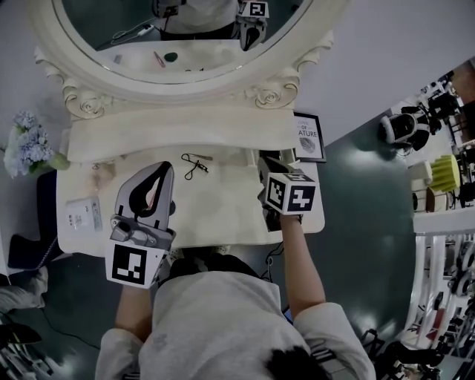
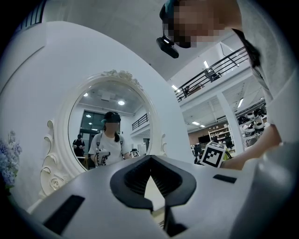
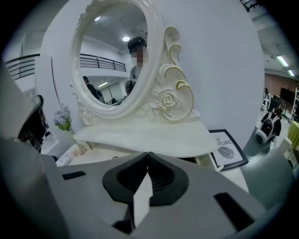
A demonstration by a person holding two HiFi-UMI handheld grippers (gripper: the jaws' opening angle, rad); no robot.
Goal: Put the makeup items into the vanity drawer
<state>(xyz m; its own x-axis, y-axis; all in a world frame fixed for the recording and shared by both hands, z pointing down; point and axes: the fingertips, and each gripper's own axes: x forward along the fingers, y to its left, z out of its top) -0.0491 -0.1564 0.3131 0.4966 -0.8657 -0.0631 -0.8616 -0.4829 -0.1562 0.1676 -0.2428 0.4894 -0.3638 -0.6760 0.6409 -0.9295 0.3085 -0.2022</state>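
Small black makeup tool [image 1: 194, 165] lies loose on the counter [image 1: 223, 215], far middle, below the mirror shelf [image 1: 178, 137]. My right tongs [image 1: 267, 162] just right of it, pressed together, seemingly empty. Left tongs [image 1: 166, 169] nearer, left, pressed together too.

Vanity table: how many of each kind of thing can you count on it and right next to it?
grippers: 2 (left gripper, right gripper, both shut)
mirror: 1
framed picture: 1
flower bunch: 1
white box: 1
thin black tool: 1
total: 7
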